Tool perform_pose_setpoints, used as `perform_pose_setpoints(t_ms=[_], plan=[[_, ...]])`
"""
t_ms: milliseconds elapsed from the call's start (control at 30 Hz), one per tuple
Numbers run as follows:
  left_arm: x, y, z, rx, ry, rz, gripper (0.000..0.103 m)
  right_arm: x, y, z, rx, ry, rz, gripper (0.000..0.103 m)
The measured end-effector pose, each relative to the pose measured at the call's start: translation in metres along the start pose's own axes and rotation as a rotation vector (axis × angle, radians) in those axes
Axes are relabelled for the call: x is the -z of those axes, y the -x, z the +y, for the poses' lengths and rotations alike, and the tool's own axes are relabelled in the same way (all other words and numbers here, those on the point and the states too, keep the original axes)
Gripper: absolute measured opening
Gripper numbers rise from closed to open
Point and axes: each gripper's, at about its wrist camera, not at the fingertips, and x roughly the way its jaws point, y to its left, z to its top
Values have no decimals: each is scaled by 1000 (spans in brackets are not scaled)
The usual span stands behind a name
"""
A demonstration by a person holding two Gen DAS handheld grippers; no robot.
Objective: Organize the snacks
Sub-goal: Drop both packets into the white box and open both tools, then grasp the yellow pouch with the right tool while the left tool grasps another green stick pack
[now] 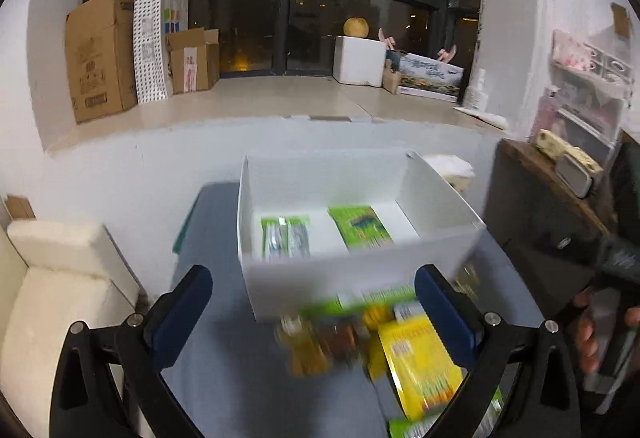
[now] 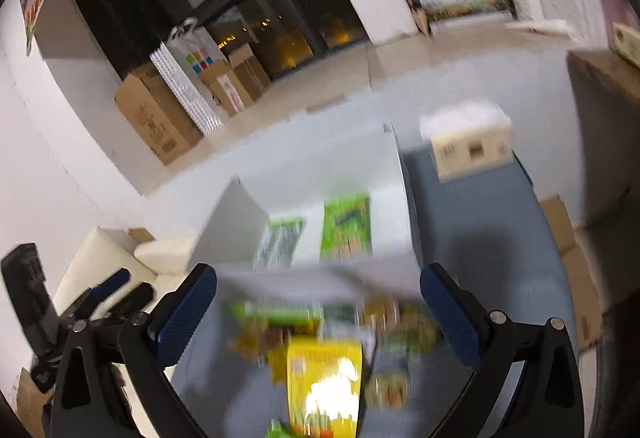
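Hovering above a heap of loose snack packets (image 1: 384,334) on the blue table (image 1: 224,390), both tongs are spread wide and nothing is held between their pads. The left gripper (image 1: 314,312) and the right gripper (image 2: 318,312) are both pointed down and forward toward the white storage box (image 1: 360,266), which stands just beyond the heap. Two green packets (image 1: 286,236) and a green box (image 1: 360,226) are already laid in separate compartments of it.

The nearest candidate is judged to be the yellow snack box (image 2: 324,386). In the right wrist view it is centred between the pads, its long axis running roughly along the line of the fingers, away from the camera. In the left wrist view it is pushed toward the right-hand finger and skewed. The right gripper is therefore judged better placed; closing across the narrow width should suit. Motion blur hides finer detail of the heap.
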Motion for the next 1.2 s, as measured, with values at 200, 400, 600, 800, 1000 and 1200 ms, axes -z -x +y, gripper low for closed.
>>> perform_pose_setpoints(t_ms=[200, 400, 600, 800, 1000, 1200], plan=[[66, 40, 4, 22, 70, 42, 103, 72, -13, 16, 115, 77, 73, 103], [101, 60, 13, 20, 113, 74, 103, 110, -57, 47, 186, 222, 143, 103], [106, 68, 21, 6, 116, 66, 103, 118, -97, 42, 279, 161, 241, 103], [110, 60, 23, 25, 129, 91, 103, 118, -109, 39, 294, 196, 242, 74], [115, 54, 15, 64, 105, 105, 103, 117, -97, 40, 228, 208, 234, 60], [123, 43, -19, 168, -38, 138, 103, 101, -42, 33, 139, 188, 167, 59]])
